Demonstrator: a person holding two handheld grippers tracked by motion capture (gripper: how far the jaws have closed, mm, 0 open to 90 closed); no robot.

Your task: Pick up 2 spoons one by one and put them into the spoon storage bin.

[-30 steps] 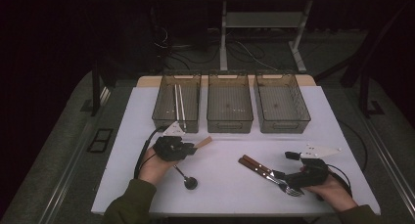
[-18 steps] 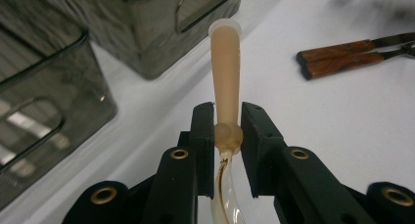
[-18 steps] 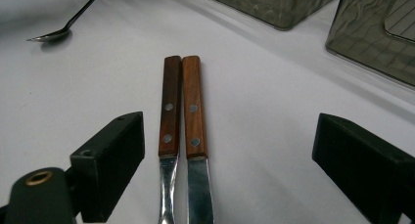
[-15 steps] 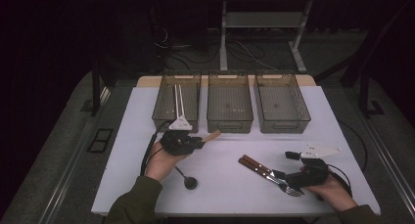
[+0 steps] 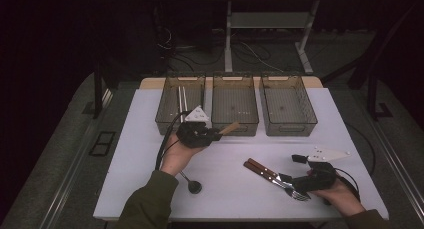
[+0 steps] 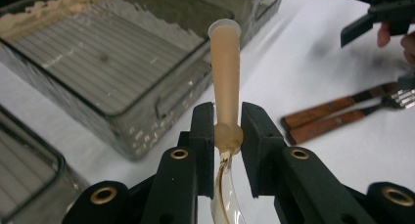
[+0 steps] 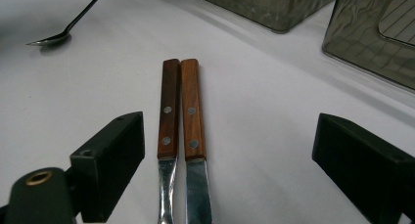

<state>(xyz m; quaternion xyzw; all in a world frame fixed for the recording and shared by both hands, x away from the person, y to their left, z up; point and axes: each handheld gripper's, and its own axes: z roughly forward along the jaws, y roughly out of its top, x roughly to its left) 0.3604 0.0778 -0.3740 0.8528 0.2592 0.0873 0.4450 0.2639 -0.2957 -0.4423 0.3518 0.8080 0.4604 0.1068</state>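
My left gripper (image 5: 212,134) (image 6: 227,132) is shut on a tan-handled utensil (image 5: 229,128) (image 6: 225,67), pinching its neck. It is held above the table just in front of the middle tray (image 5: 235,123), handle pointing right. In the left gripper view the handle reaches over a tray's rim (image 6: 161,94). Two wood-handled pieces of cutlery (image 5: 262,170) (image 7: 180,106) lie side by side at the front right. My right gripper (image 5: 289,175) (image 7: 230,136) stands open, its jaws on either side of their metal ends without touching.
Three clear grey trays stand in a row at the back: left (image 5: 165,114) with two thin white rods (image 5: 181,96), middle, and right (image 5: 287,126). A dark spoon (image 5: 192,185) (image 7: 54,37) lies near the front edge by the left forearm.
My left gripper has risen and moved right and away toward the trays, carrying the tan-handled utensil. The right gripper and the cutlery have stayed put.
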